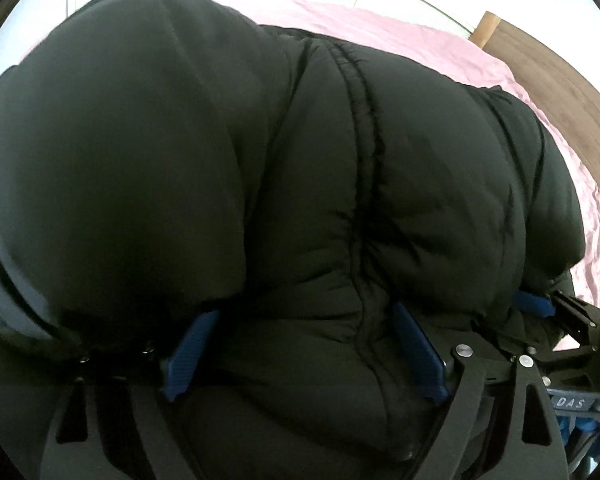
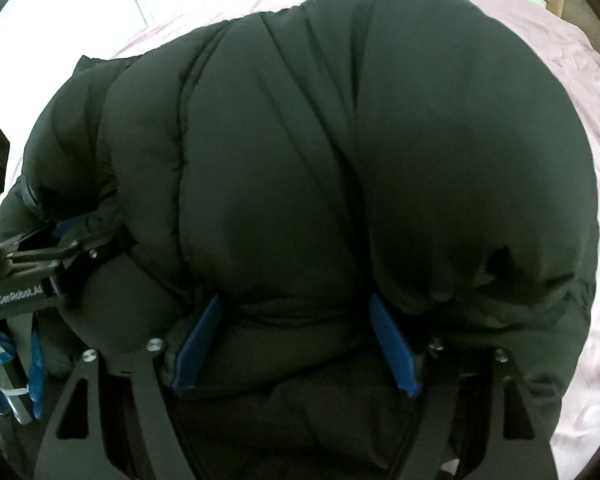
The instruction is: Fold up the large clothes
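Pink sheet of the bed (image 1: 440, 52) lies under everything. Nearest, the left tongs (image 1: 304, 354) and the right tongs (image 2: 296, 344) each grasp a thick roll of the dark puffer jacket (image 2: 300, 160), blue pads (image 2: 198, 354) pressed into the padding. I judge both must carry the fold together and level, then press out air. Farther, the jacket bulges over the bed.

Pink bedsheet (image 1: 440, 46) across the bed, wooden headboard (image 1: 556, 76) along its edge.
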`<state>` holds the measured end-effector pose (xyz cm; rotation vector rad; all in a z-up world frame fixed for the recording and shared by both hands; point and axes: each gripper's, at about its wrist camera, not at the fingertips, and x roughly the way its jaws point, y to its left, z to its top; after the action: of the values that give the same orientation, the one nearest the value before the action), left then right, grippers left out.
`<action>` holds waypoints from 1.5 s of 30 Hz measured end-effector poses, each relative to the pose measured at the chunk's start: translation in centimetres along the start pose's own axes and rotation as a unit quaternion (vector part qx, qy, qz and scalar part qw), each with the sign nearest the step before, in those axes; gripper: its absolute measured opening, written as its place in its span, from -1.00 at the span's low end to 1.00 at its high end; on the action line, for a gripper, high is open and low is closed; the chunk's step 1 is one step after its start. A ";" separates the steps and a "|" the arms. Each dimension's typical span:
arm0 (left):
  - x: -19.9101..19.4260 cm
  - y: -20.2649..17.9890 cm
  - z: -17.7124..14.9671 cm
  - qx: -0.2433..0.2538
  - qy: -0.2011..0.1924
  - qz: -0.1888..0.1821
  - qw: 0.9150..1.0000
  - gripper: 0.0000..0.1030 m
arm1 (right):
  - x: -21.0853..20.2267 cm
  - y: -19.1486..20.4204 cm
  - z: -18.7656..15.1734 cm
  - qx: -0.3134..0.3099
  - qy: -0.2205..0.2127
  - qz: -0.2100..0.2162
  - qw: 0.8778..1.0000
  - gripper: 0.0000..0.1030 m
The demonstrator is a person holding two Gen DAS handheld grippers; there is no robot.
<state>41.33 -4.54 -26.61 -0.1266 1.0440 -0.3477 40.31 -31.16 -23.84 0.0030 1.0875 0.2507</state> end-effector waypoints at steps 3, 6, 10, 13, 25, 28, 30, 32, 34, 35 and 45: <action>0.1 -0.2 -0.1 0.001 0.001 0.003 1.000 0.71 | -0.3 0.0 0.1 0.001 0.001 -0.001 1.000 0.47; -0.5 -0.6 0.1 0.006 0.001 0.009 1.000 0.71 | -1.1 0.1 0.2 0.007 0.001 -0.004 1.000 0.47; -1.4 -1.5 0.7 0.009 0.008 0.006 1.000 0.71 | -2.5 0.1 -0.7 0.023 0.008 -0.002 1.000 0.49; -3.1 -1.9 1.2 0.002 0.010 0.002 1.000 0.71 | -4.6 0.2 -1.5 0.029 0.010 0.000 1.000 0.50; -14.2 -1.9 -2.2 0.019 -0.014 0.015 1.000 0.76 | -18.2 -1.3 -6.9 0.047 -0.022 -0.001 0.999 0.78; -16.9 -0.6 -4.0 0.008 -0.013 0.021 1.000 0.79 | -20.9 -3.2 -9.3 0.069 -0.016 -0.006 0.997 0.81; -17.8 0.1 -4.6 0.002 -0.009 0.031 0.999 0.80 | -22.1 -5.1 -11.3 0.080 -0.005 -0.017 0.997 0.84; -19.1 1.3 -5.8 -0.003 -0.001 0.055 0.998 0.81 | -23.7 -6.8 -13.7 0.095 0.010 -0.025 0.995 0.86; -20.5 3.2 -7.4 -0.020 0.009 0.069 0.997 0.81 | -24.8 -8.3 -15.8 0.111 0.025 -0.029 0.993 0.86; -21.3 4.2 -8.2 -0.030 0.012 0.077 0.997 0.81 | -25.3 -8.9 -16.8 0.120 0.031 -0.034 0.992 0.87; -25.2 11.7 -16.1 -0.108 0.080 0.142 0.981 0.81 | -26.9 -14.1 -25.5 0.224 0.091 -0.023 0.970 0.93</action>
<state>18.61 15.99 -16.99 -0.1441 1.2406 0.0162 9.00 -53.37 -14.02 0.3635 1.3062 -0.0425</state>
